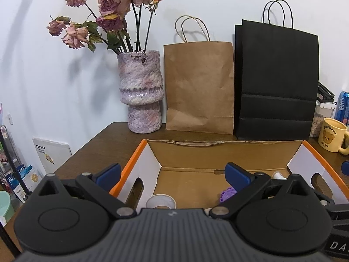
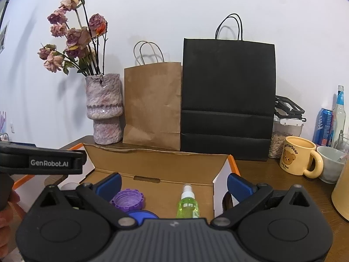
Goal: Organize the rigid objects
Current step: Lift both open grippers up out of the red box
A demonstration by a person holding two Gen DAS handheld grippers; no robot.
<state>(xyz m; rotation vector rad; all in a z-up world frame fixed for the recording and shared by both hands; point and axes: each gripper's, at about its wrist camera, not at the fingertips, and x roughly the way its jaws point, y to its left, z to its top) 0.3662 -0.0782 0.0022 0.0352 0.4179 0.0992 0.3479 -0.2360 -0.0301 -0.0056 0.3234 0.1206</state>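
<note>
An open cardboard box (image 1: 218, 150) (image 2: 152, 159) with orange edges sits on the wooden table. Inside it lie a purple ridged lid (image 2: 128, 200) (image 1: 226, 193), a green spray bottle (image 2: 188, 203), a blue round object (image 2: 142, 216) and a white roll (image 1: 161, 201). My left gripper (image 1: 173, 172) is open and empty over the box's left half. My right gripper (image 2: 174, 183) is open and empty over the box's right half. The left gripper's body (image 2: 43, 162) shows at the left of the right wrist view.
A vase of dried roses (image 1: 140, 91), a brown paper bag (image 1: 198, 87) and a black paper bag (image 1: 277, 83) stand behind the box against the wall. A yellow bear mug (image 2: 298, 156), a white cup (image 2: 331, 163), a jar, a can and a bottle stand at the right.
</note>
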